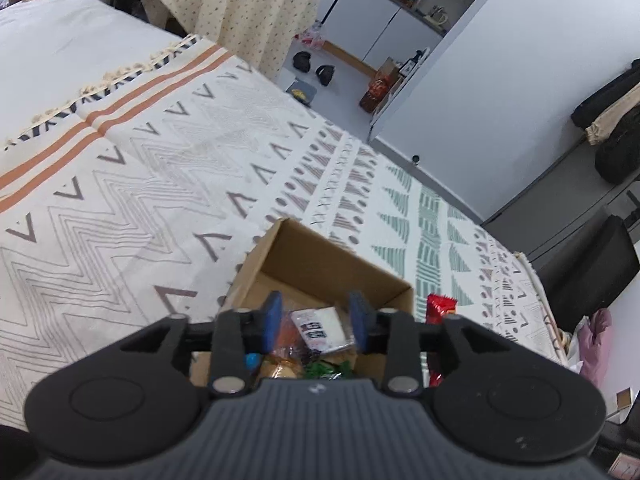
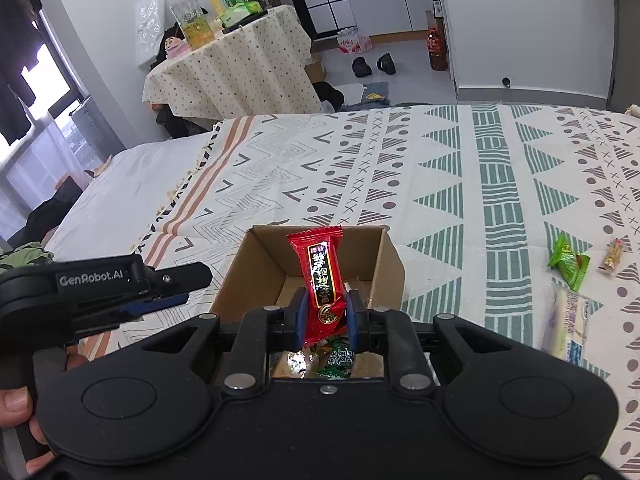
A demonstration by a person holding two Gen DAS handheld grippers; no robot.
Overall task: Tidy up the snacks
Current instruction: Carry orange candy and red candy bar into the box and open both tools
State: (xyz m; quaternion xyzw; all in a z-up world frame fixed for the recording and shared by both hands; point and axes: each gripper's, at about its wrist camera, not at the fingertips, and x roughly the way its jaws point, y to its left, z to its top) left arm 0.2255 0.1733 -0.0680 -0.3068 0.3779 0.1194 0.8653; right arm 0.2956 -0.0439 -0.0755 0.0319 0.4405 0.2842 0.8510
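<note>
While the right claw pinches the lower end of a red snack packet, the packet stands upright over the open cardboard box on the bed's patterned blanket. Several wrapped snacks already lie in the box. The left claw hovers above the same box, fingers parted and gripping nothing. A green packet, a small tan packet and a pale long packet remain on the blanket, well apart from the box. Judged by appearance, these wrappers are light, soft and slippery; a grip across a crimped end seam should hold best without crushing the contents.
</note>
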